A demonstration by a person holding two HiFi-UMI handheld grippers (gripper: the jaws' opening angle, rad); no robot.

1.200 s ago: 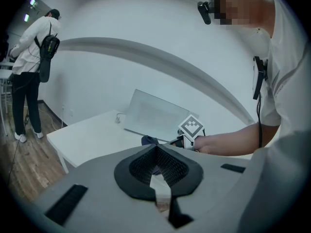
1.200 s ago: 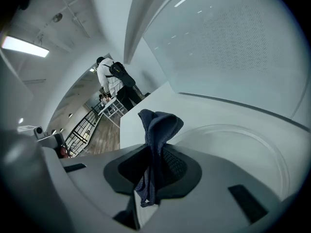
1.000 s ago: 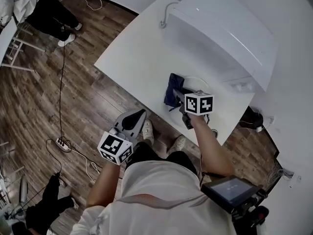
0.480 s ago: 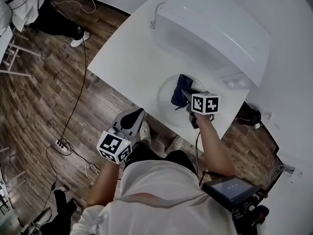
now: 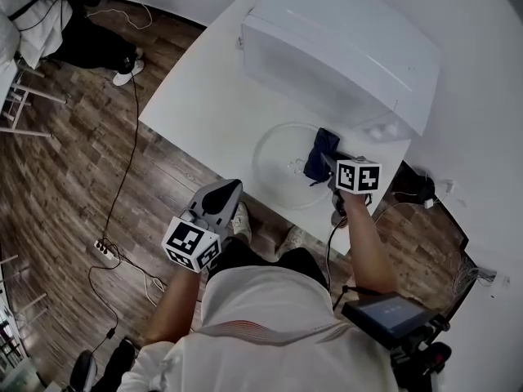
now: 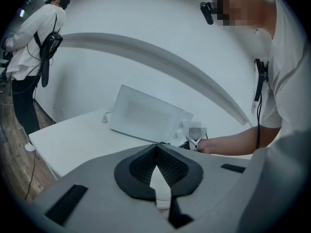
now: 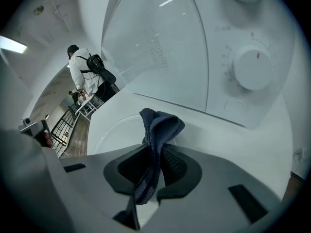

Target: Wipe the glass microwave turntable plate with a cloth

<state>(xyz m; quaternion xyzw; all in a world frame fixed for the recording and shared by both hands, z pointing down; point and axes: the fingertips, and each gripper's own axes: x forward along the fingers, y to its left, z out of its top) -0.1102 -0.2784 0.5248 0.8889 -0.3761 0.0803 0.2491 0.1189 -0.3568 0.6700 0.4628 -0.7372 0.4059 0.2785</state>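
Right gripper [image 7: 154, 168] clamps the dark cloth [image 7: 158, 123] over the glass plate [image 5: 274, 166], which lies just in front of the microwave [image 5: 343, 47]. Left gripper [image 6: 156, 161] closed on nothing, well away from microwave. Best to press the cloth flat and sweep in overlapping arcs

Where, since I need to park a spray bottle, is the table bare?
The left end of the table is bare, between the microwave and the near edge. The right end is crowded: the glass plate, the cloth and the right gripper fill it.
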